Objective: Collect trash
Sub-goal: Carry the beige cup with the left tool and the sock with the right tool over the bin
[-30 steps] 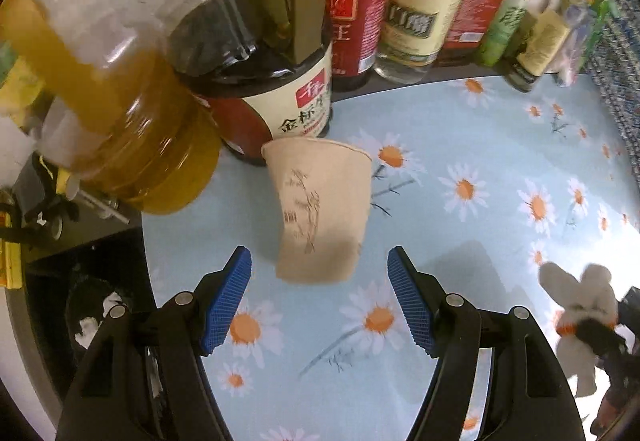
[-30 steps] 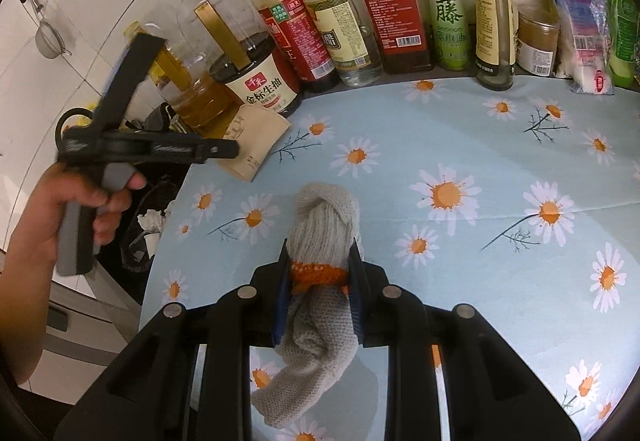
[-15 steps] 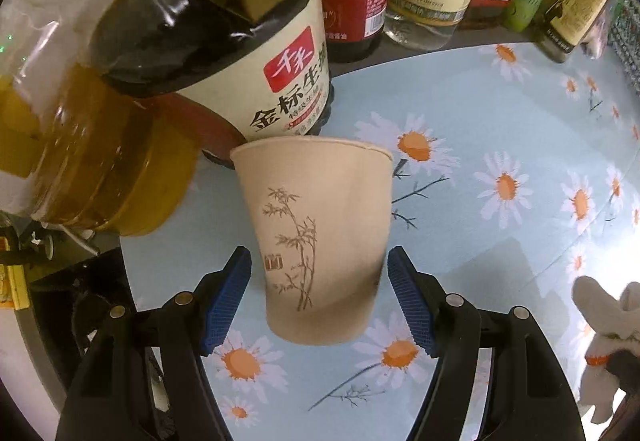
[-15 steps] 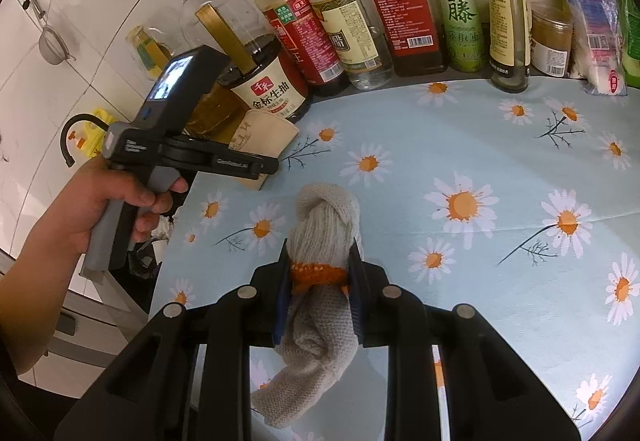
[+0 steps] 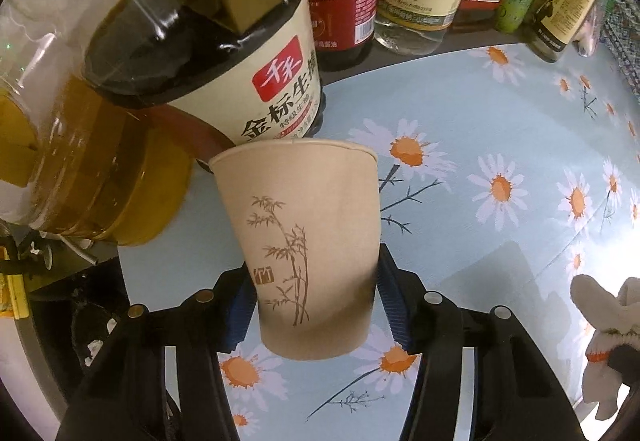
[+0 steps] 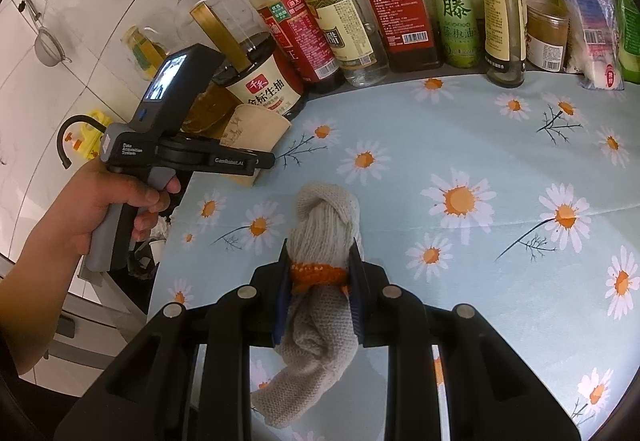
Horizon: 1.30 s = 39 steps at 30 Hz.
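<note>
Left gripper [image 5: 316, 305] closing round paper cup [image 5: 300, 241] — blue pads half-hidden.

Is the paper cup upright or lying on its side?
On its side. The paper cup lies on the daisy-print tablecloth, its rim toward the soy sauce bottle, base between the left gripper jaws.

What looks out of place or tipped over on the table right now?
The paper cup lies on its side against the soy sauce jug, between the left tool's closing jaws. The right tool grips a knotted grey sock, odd among condiments.
</note>
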Motion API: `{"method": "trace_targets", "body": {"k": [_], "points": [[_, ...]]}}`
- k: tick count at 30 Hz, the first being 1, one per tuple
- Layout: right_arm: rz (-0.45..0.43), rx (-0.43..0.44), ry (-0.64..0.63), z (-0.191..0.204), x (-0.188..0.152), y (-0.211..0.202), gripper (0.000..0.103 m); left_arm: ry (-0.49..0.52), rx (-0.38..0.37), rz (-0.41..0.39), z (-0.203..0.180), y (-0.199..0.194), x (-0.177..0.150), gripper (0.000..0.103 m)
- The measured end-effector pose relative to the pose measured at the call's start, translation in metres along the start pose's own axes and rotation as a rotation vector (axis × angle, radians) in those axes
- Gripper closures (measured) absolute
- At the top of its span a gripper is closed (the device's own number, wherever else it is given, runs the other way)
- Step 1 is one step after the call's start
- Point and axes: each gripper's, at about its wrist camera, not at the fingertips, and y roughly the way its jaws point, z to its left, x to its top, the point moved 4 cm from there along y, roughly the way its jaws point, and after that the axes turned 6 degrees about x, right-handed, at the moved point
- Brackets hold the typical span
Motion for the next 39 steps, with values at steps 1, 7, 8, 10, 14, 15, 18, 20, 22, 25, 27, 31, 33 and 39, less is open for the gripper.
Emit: {"method": "trace_targets", "body": {"k": [1,7,8,10,14,15,18,20,22,25,27,31,33,39], "points": [[0.000,0.000,-0.001,0.001,0.000,0.000,0.077,0.000,0.001,-0.003,0.002,-0.003,-0.003,0.050],[-0.003,-0.011,0.005,0.005,-0.002,-0.003,0.077,0.002,-0.008,-0.021,-0.003,-0.015,-0.009,0.050],[-0.003,-0.016,0.011,0.005,-0.002,-0.003,0.077,0.003,-0.008,-0.027,-0.003,-0.019,-0.011,0.050],[0.004,-0.020,0.012,0.007,-0.003,-0.002,0.077,-0.002,-0.008,-0.037,-0.001,-0.025,-0.017,0.050],[0.024,-0.016,-0.016,0.023,-0.005,0.002,0.077,-0.016,-0.019,-0.048,0.005,-0.035,-0.035,0.050],[0.029,-0.014,-0.022,0.027,-0.005,0.004,0.077,-0.021,-0.022,-0.050,0.007,-0.037,-0.040,0.050],[0.051,-0.006,-0.044,0.041,-0.009,0.011,0.077,-0.035,-0.032,-0.055,0.014,-0.044,-0.058,0.050],[0.062,0.001,-0.055,0.050,-0.010,0.016,0.077,-0.047,-0.035,-0.062,0.024,-0.049,-0.070,0.050],[0.073,0.009,-0.067,0.059,-0.011,0.022,0.077,-0.068,-0.047,-0.066,0.032,-0.056,-0.080,0.050],[0.086,0.027,-0.086,0.076,-0.012,0.031,0.077,-0.103,-0.090,-0.069,0.046,-0.064,-0.093,0.050],[0.094,0.033,-0.101,0.087,-0.011,0.038,0.077,-0.120,-0.089,-0.078,0.055,-0.070,-0.104,0.050],[0.109,0.043,-0.133,0.111,-0.008,0.052,0.077,-0.153,-0.093,-0.095,0.076,-0.078,-0.124,0.050],[0.117,0.049,-0.150,0.125,-0.007,0.060,0.076,-0.170,-0.093,-0.101,0.089,-0.081,-0.133,0.050],[0.146,0.066,-0.192,0.166,-0.009,0.088,0.076,-0.235,-0.095,-0.100,0.133,-0.078,-0.160,0.050]]}}
